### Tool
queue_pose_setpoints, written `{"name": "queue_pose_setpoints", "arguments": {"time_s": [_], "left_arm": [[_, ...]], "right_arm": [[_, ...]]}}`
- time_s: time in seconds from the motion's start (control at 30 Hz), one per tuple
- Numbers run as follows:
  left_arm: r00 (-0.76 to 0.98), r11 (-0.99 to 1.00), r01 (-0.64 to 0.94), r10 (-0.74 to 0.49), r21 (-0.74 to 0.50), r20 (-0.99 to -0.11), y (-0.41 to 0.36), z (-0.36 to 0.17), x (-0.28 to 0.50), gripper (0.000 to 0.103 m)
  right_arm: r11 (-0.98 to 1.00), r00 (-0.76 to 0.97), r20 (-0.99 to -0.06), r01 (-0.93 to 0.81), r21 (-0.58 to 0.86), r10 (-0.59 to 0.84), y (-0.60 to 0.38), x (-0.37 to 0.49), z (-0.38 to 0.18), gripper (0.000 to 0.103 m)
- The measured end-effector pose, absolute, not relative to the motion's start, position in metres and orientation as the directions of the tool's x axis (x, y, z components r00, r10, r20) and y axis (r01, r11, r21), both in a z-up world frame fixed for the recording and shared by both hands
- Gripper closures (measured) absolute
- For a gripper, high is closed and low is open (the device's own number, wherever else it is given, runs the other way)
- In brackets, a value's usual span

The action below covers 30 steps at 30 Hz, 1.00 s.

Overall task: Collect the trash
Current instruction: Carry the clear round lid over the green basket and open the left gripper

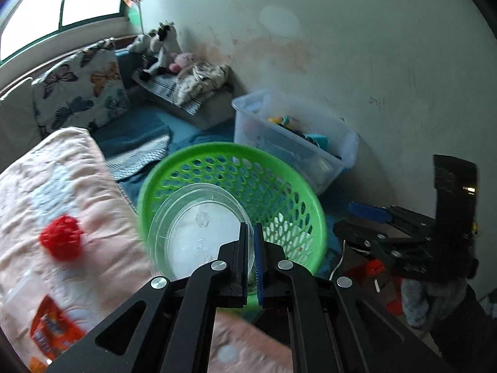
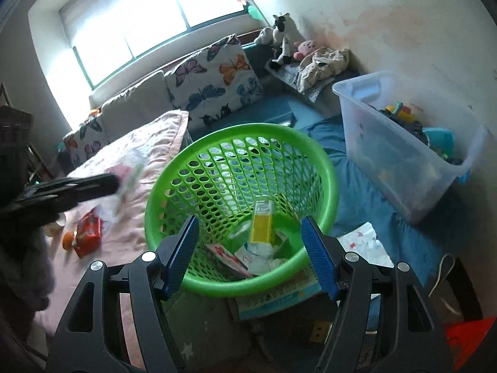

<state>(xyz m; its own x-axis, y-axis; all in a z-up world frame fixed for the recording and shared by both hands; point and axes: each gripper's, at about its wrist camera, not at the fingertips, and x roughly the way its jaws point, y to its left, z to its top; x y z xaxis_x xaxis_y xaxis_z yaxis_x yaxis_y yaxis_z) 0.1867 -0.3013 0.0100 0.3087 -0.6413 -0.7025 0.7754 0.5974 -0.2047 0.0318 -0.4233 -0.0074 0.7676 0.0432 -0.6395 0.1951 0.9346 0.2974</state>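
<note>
The left claw (image 1: pixel 251 233) is pinching the rim of one clear round plastic lid (image 1: pixel 198 230), its two fingers pressed tight on the thin edge. The lid hangs tilted over the mouth of the one green perforated plastic basket (image 1: pixel 279 199), covering its near left side in the left wrist view.

Over on the right, the right claw (image 2: pixel 250 248) is spread wide, nothing between its two blue-padded fingers (image 2: pixel 316 255), hovering just above the basket's near rim (image 2: pixel 236 286). Looking down into the basket: one yellow flat carton (image 2: pixel 262 227) standing against the mesh wall, one pink-printed packet (image 2: pixel 228 258) and crumpled white paper (image 2: pixel 264 255) on the bottom.

Left of the basket lies the pink quilted blanket (image 1: pixel 46 205). On it, one red knitted ball (image 1: pixel 62 241) and one orange snack wrapper (image 1: pixel 51 332), well apart from each other. Something pale lies blurred near the left edge of the blanket; what it is cannot be told.

Behind the basket sits one clear plastic storage bin (image 2: pixel 400 155) holding mixed toys, against the stained wall. One large butterfly-print cushion (image 2: pixel 214 80) leans on the sofa under the window. Three plush toys (image 2: pixel 284 42) sit grouped in the corner.
</note>
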Motion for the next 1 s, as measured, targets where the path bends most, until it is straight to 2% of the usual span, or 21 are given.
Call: {"name": "queue_pose_setpoints", "arguments": {"time_s": [0.27,0.33,0.4,0.67,1.0], "left_arm": [[0.267,0.598,0.771,-0.615,-0.219,-0.742,-0.325,-0.011,0.187,0.095],[0.26,0.6,0.766,-0.615,-0.229,-0.744,-0.325,-0.013,0.189,0.086],[0.271,0.607,0.761,-0.617,-0.228,-0.739,-0.322,-0.012,0.189,0.07],[0.328,0.647,0.727,-0.622,-0.231,-0.711,-0.289,0.001,0.182,0.069],[0.451,0.77,0.596,-0.555,-0.227,-0.699,-0.205,0.003,0.171,0.067]], "right_arm": [[0.922,0.771,-0.634,0.204,0.328,0.054,-0.426,0.021,-0.011,0.034],[0.92,0.773,-0.632,0.206,0.334,0.057,-0.426,0.019,-0.012,0.034],[0.918,0.773,-0.631,0.205,0.338,0.06,-0.425,0.019,-0.012,0.034],[0.926,0.776,-0.625,0.169,0.339,0.087,-0.409,0.021,-0.007,0.034],[0.941,0.773,-0.617,0.084,0.328,0.146,-0.373,0.034,0.0,0.034]]}}
